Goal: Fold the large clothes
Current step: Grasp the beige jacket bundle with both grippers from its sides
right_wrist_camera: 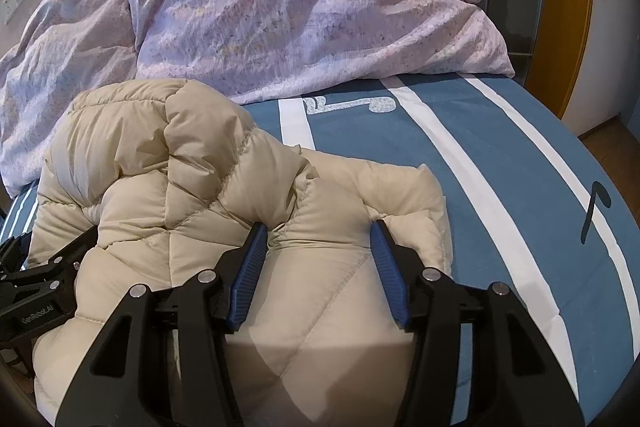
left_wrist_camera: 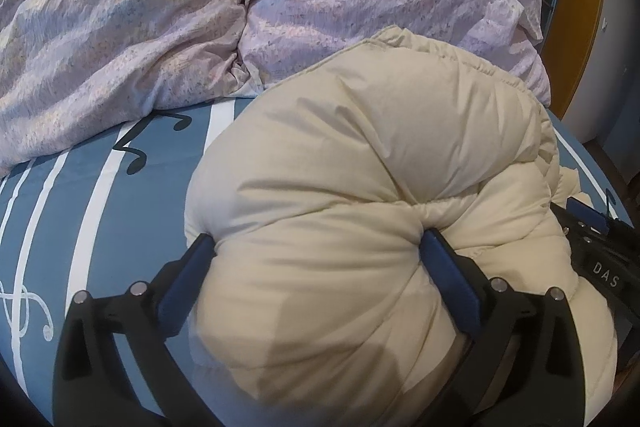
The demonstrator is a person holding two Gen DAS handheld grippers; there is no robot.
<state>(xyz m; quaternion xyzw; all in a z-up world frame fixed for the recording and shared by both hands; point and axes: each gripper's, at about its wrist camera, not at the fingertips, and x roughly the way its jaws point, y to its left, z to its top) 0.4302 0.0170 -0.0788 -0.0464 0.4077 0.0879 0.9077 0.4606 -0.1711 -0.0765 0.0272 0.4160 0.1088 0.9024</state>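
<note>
Nearest to me, left gripper [left_wrist_camera: 316, 247] sits w/ its jaws spread as wide as they go, a fat roll of the cream puffer jacket [left_wrist_camera: 360, 187] bulging between the blue pads [left_wrist_camera: 452, 279]; the fabric touches both pads, but I read that as the down puffing back out, not a real pinch, so I call it released. The right gripper [right_wrist_camera: 318, 243] is about half spread, its pads [right_wrist_camera: 248, 267] straddling a quilted fold near the jacket's right edge; one pad touches the cloth, the other seems just clear, so I judge no firm grip there either. Each gripper shows at the edge of the other's view, so both hands work the same bundle side by side, prob. to press and settle the fold rather than lift it. The jacket itself lies bunched into a thick, doubled-over lump on the blue sheet [right_wrist_camera: 500, 167] w/ white stripes and music notes, near the front of the bed. It looks folded but lumpy, and down springs back, so it may unroll once let go. Further off, a pink crumpled duvet [left_wrist_camera: 160, 27] is pushed back, leaving room for the folding. Beyond it, a wooden door frame [right_wrist_camera: 568, 7].
</note>
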